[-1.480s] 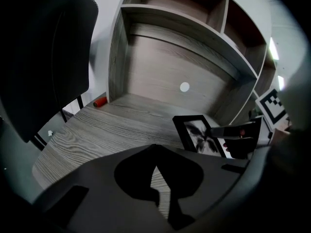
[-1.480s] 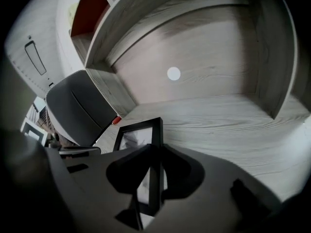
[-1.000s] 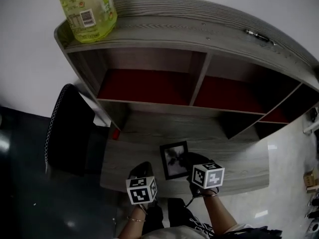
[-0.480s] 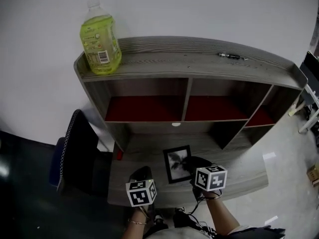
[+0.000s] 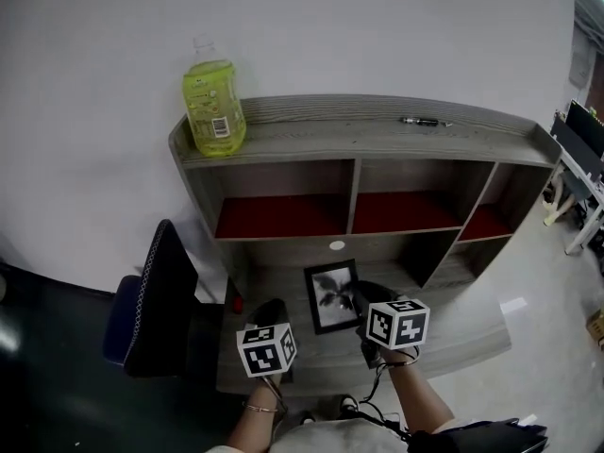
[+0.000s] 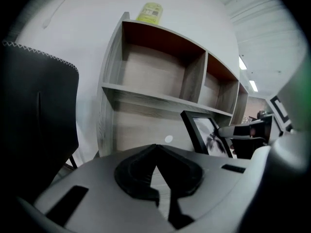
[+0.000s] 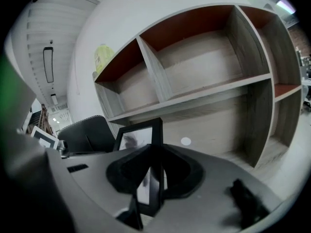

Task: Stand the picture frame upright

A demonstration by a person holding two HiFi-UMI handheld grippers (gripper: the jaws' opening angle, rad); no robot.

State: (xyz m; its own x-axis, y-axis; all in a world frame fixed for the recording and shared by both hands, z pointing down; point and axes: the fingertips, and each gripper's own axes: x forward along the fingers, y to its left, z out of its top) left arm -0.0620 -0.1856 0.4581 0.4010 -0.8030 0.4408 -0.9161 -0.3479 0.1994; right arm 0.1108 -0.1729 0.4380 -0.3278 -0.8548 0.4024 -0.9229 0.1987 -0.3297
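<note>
The black picture frame (image 5: 330, 295) with a dark plant print is on the grey desk (image 5: 453, 333) in front of the shelf unit. In the right gripper view the frame (image 7: 138, 137) rises on edge, leaning back, and my right gripper (image 7: 154, 154) is shut on its right side bar. My right gripper (image 5: 363, 302) sits at the frame's right edge in the head view. My left gripper (image 5: 272, 314) hovers left of the frame, apart from it. Its jaws (image 6: 155, 152) meet with nothing between them, and the frame (image 6: 201, 130) shows beyond at the right.
A grey shelf unit (image 5: 354, 173) with red-backed compartments stands at the desk's rear. A green bottle (image 5: 214, 109) and a pen (image 5: 420, 121) lie on its top. A black chair (image 5: 156, 300) is at the left, with a small red object (image 5: 236, 305) by the desk's left edge.
The head view has pulled back, so the whole shelf unit and bottle now show. Both grippers and the frame keep about the same places on the desk.
</note>
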